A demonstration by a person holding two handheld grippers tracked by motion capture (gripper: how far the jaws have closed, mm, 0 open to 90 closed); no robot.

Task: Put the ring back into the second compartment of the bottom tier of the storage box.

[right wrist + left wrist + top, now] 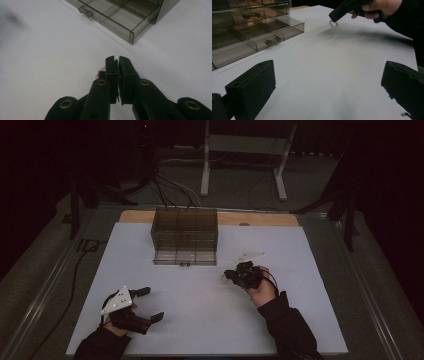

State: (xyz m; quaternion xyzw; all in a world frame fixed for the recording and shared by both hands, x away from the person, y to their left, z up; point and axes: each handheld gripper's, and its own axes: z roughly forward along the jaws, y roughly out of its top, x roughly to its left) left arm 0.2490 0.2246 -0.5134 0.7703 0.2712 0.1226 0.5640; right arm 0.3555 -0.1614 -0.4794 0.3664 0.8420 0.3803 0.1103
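Both tongs were matt black. The left tongs [145,304] carried a pale grey three-cornered plate [118,301] dotted with small marks, and their blocky pads [252,86] were square-edged. The right tongs [117,62] had rounded arms set with brass-ringed holes [101,82] and flat, slab-like tips. The person wore dark long sleeves [287,325] reaching to the wrists.

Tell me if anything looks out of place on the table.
Only one thing: the bottom drawer of the smoky clear drawer cabinet is pulled out and looks empty. The right tongs, shut, dangle a small pinkish ring above the white tabletop.
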